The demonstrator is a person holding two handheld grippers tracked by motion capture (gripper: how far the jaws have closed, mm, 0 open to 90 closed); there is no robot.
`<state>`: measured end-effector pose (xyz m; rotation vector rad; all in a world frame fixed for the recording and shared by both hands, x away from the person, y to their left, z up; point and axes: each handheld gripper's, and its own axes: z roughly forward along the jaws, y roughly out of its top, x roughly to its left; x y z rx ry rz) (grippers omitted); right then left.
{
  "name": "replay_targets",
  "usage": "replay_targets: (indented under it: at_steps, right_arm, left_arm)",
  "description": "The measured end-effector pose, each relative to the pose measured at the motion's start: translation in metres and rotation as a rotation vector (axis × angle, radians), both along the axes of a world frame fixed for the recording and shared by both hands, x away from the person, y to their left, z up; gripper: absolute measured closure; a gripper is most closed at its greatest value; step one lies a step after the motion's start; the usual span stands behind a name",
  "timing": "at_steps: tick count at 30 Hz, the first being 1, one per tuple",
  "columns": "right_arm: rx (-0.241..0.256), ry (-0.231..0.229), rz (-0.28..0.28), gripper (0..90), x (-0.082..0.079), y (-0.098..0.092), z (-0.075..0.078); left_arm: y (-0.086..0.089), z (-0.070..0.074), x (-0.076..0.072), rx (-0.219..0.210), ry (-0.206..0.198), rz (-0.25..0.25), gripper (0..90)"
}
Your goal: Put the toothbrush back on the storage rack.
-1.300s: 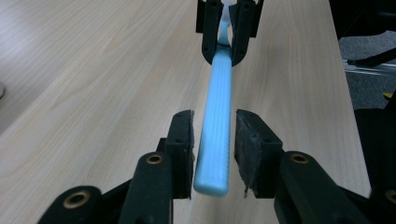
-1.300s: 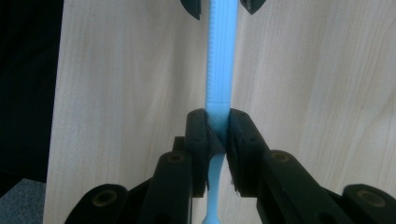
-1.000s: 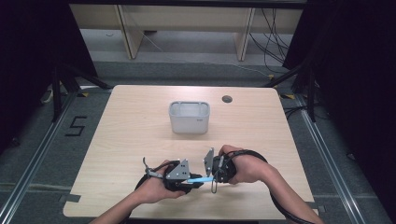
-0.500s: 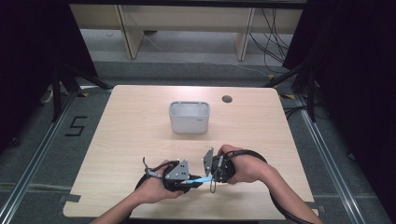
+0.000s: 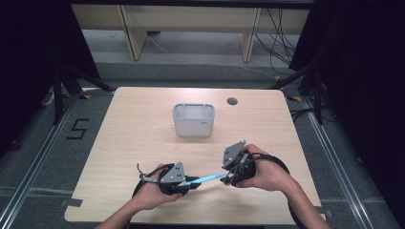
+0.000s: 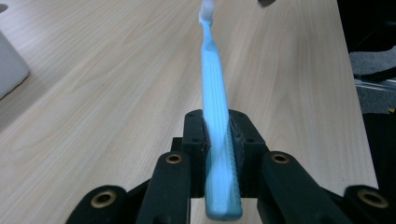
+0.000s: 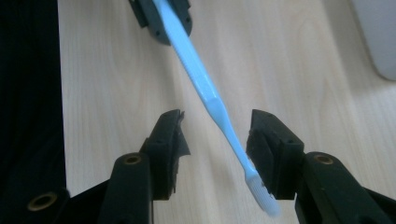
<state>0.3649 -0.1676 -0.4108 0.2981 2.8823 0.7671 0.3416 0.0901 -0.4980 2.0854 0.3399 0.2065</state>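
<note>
Handover in progress, by the look of it. Left gripper pinches the blue toothbrush by the butt end of its handle, jaws pressed onto it from both sides. The brush hangs just above the table, near its front edge, bristle end pointing to the right gripper. In the right gripper view that gripper's jaws are spread, w/ the neck of the toothbrush running between them; the bristle head sits close to one pad, touching or not I can't tell.

To do this step well, imo:
- Centre the neck btwn the pads first. It runs slantwise now, nearer one side, so closing as is may push the brush askew.
- Grab further up on the thicker handle if poss.; the neck is thin and smooth and likely to slip or twist.
- Keep the left grip firm until the right one has fully closed, then release.
- Don't pull while both hold; the brush could flex.

Count:
- toothbrush: 1
- grippers: 2, one per hand
- white bin: 1, mid table, well apart from the brush; probably where it goes
- dark round hole in the table: 1, beyond the bin
</note>
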Motion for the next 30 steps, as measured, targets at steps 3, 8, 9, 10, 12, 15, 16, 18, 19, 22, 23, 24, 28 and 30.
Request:
replay_targets:
  at_steps: [3,8,9,10,12,15,16,18,19,22,23,24,28,30]
  right_arm:
    - [0.101,-0.002,-0.063,52.6,-0.004,-0.01,0.002]
    - [0.246,-0.04,-0.138,52.0,-0.008,-0.027,0.0]
    - [0.276,-0.036,-0.155,51.9,-0.008,-0.029,-0.002]
    - [0.298,-0.038,-0.169,52.0,-0.009,-0.032,-0.004]
    - [0.342,-0.039,-0.207,52.1,-0.011,-0.036,-0.008]
    - [0.372,-0.054,-0.232,52.4,-0.014,-0.04,-0.013]
    - [0.405,-0.058,-0.263,52.8,-0.016,-0.044,-0.017]
    - [0.426,-0.059,-0.272,52.8,-0.017,-0.046,-0.019]
    - [0.446,-0.059,-0.286,52.8,-0.018,-0.047,-0.021]
    - [0.492,-0.05,-0.333,52.8,-0.02,-0.049,-0.031]
    - [0.492,-0.05,-0.333,52.8,-0.02,-0.049,-0.031]
    - [0.506,-0.038,-0.355,52.9,-0.021,-0.049,-0.036]
    - [0.553,-0.013,-0.411,53.5,-0.022,-0.048,-0.045]
    - [0.58,-0.029,-0.42,53.6,-0.02,-0.049,-0.05]
  left_arm:
    - [0.006,-0.001,0.0,-0.02,0.004,0.033,78.1]
    - [0.012,-0.002,0.0,-0.05,0.004,0.058,78.1]
    - [0.015,-0.002,0.0,-0.062,-0.002,0.072,78.1]
    - [0.017,-0.001,-0.001,-0.062,-0.005,0.085,78.2]
    - [0.02,-0.001,-0.002,-0.074,-0.006,0.099,78.1]
    - [0.023,-0.001,-0.002,-0.084,-0.01,0.113,78.1]
    - [0.026,-0.002,-0.002,-0.097,-0.01,0.124,78.2]
    - [0.028,-0.003,-0.003,-0.097,-0.01,0.141,78.2]
    - [0.03,-0.003,-0.002,-0.095,-0.014,0.146,78.1]
    - [0.034,-0.006,-0.003,-0.123,-0.008,0.163,78.2]
    - [0.035,-0.006,-0.004,-0.128,-0.009,0.179,78.2]
    - [0.038,-0.007,-0.004,-0.134,-0.009,0.194,78.2]
    - [0.041,-0.01,-0.004,-0.153,-0.007,0.218,78.2]
    - [0.041,-0.011,-0.004,-0.163,-0.008,0.229,78.2]
